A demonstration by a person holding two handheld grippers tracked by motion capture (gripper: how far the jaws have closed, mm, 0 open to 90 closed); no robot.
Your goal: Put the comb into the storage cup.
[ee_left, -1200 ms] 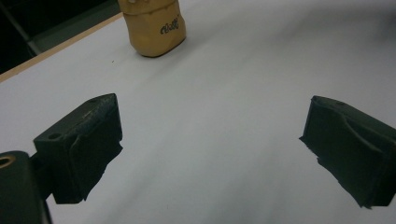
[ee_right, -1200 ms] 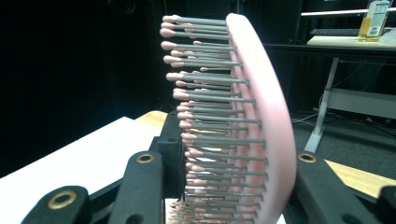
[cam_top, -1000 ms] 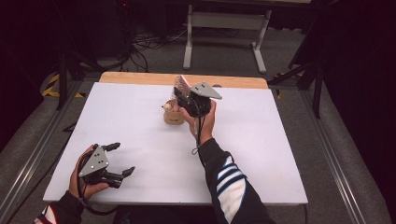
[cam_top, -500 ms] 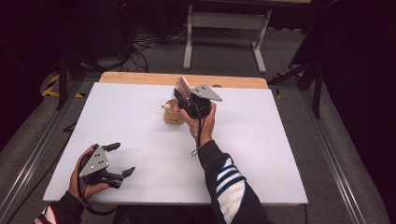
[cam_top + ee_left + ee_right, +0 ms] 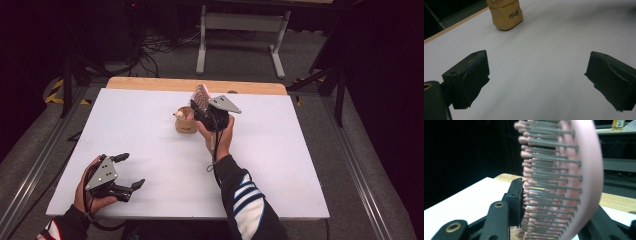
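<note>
My right gripper (image 5: 202, 102) is shut on a pink hairbrush (image 5: 201, 95), held up above the far middle of the white table (image 5: 300, 165). In the right gripper view the pink hairbrush (image 5: 564, 177) stands on edge between the jaws, its pink-tipped bristles facing the left jaw. Just left of that hand a small tan plush toy (image 5: 184, 120) sits on the table. My left gripper (image 5: 131, 171) rests open near the front left corner with nothing between its fingers. The tan plush toy (image 5: 505, 13) lies well beyond the left gripper (image 5: 536, 80).
A wooden strip (image 5: 150, 83) runs along the table's far edge. Beyond it on the floor are cables (image 5: 155, 47) and a grey metal stand (image 5: 240, 30). Metal rails (image 5: 30, 175) flank the table on both sides.
</note>
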